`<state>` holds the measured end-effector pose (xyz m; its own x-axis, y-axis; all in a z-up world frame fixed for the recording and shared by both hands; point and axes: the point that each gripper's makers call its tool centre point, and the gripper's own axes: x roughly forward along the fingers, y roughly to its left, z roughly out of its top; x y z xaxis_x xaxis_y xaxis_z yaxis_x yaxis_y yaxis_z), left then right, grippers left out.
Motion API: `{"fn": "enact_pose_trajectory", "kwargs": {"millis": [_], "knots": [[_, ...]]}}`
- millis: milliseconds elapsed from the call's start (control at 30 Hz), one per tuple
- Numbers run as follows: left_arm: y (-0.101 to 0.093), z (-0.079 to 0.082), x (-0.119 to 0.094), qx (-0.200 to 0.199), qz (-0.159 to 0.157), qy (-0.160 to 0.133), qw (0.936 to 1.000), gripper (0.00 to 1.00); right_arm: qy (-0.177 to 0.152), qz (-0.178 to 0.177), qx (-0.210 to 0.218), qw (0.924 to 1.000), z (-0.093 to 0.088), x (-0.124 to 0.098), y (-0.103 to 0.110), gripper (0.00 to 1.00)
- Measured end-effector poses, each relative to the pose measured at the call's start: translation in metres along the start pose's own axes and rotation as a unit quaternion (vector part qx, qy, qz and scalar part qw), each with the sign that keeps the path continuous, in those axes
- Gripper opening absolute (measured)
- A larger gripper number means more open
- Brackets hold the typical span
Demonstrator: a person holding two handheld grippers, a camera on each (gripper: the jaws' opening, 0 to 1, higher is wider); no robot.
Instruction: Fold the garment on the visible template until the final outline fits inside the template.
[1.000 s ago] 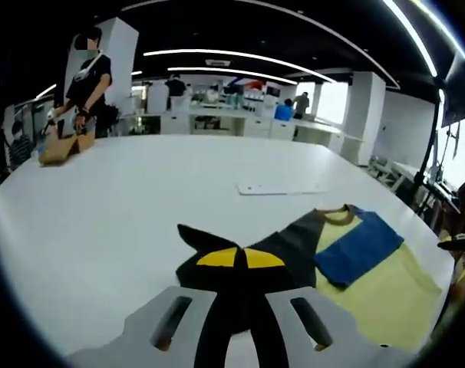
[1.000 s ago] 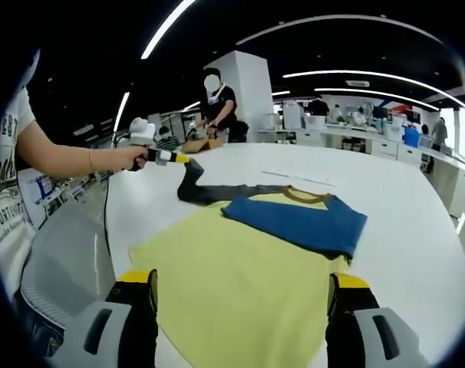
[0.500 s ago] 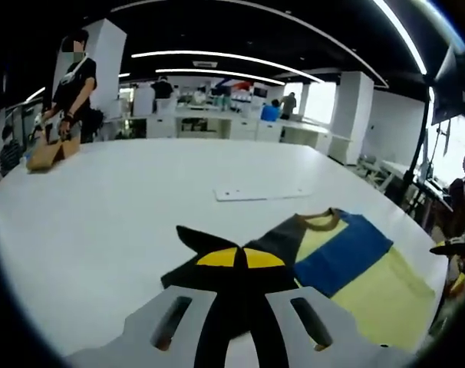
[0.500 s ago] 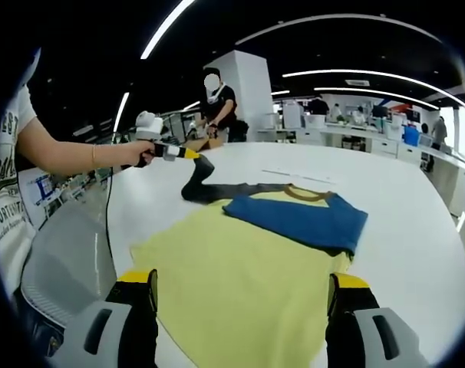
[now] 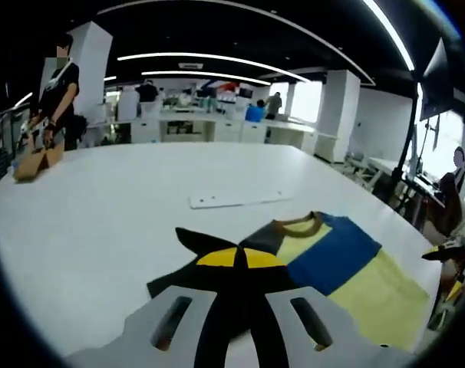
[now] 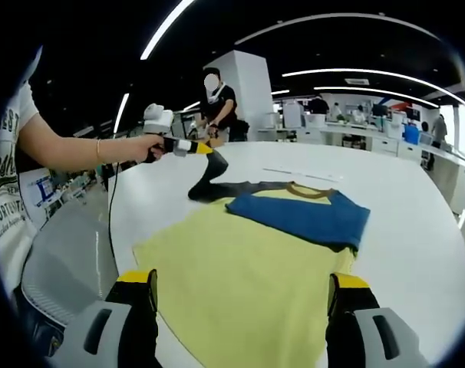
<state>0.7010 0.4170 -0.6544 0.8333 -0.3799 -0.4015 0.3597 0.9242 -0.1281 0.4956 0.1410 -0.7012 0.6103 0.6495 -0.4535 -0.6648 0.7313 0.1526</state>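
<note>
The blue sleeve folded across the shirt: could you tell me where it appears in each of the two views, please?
Left gripper view: the blue sleeve lies right of centre, beyond the left gripper, which is shut on the dark sleeve.
Right gripper view: it lies at centre, across the yellow shirt body.
Shared landmark: the brown collar.
</note>
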Motion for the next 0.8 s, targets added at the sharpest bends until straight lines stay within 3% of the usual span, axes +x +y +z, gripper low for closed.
{"fn": "enact_pose_trajectory", "kwargs": {"millis": [800], "knots": [[-0.057, 0.01, 0.03, 0.026, -0.056, 0.004, 0.9981, 0.0, 0.0, -0.007, 0.005, 1.0, -0.003, -0.005, -0.002, 0.91]]}}
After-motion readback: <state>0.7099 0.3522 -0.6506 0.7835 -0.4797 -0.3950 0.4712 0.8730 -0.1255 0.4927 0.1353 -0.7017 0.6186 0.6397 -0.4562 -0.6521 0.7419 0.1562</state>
